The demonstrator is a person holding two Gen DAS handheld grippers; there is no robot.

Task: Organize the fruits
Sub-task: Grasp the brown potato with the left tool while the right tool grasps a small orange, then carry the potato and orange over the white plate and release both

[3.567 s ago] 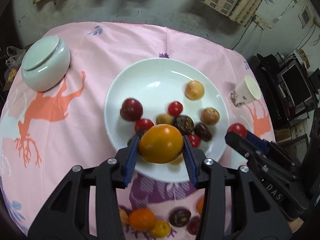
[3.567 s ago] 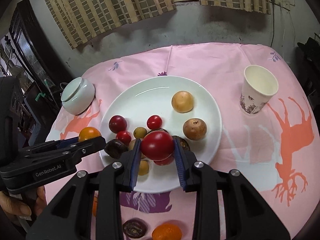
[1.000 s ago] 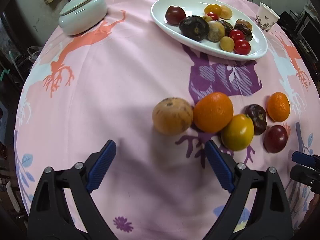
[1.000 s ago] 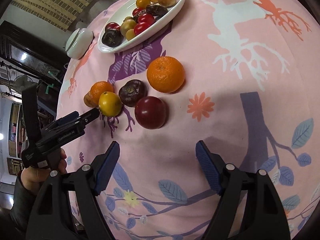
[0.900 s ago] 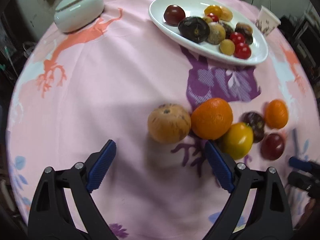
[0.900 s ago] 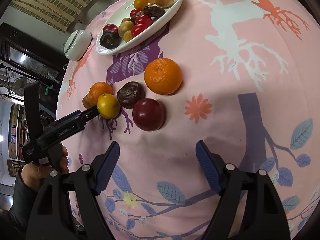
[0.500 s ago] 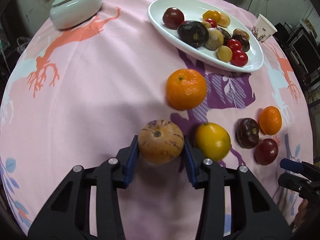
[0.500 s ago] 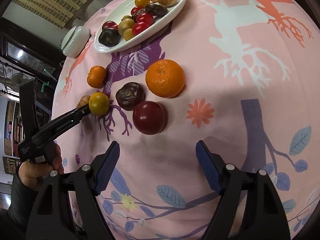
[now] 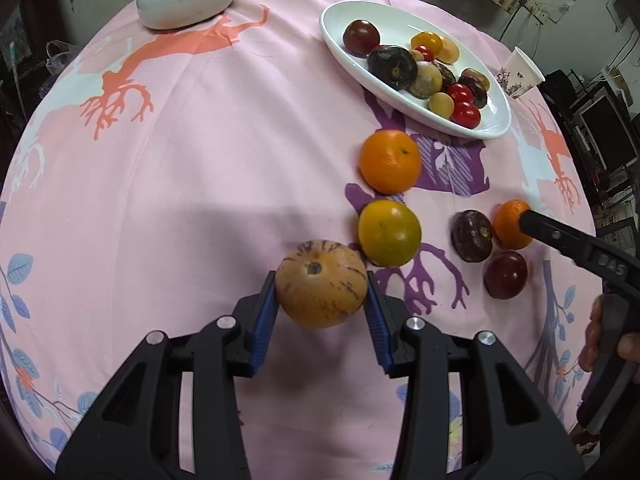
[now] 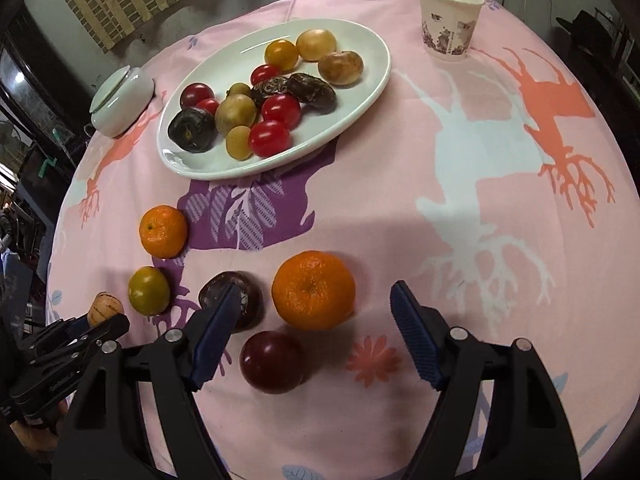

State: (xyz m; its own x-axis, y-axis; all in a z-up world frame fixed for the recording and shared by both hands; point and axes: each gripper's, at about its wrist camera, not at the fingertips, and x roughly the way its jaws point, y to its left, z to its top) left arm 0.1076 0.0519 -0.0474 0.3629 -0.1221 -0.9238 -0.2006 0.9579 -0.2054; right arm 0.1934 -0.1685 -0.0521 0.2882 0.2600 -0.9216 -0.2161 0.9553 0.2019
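Striped fruit gripped on the left, big orange lined up on the right

Your left gripper (image 9: 320, 300) is clenched on the striped tan fruit (image 9: 321, 283), pads square on its sides, low over the pink cloth (image 9: 180, 160) — hold that squeeze and carry it to the white plate (image 9: 340, 36) at one o'clock, over the yellow fruit (image 9: 389, 233). Your right gripper (image 10: 316, 312) is closing with the large orange (image 10: 313, 295) between its jaws, pads not yet touching — centre it, because the left pad crowds the dark purple fruit (image 10: 224, 290) at nine o'clock.
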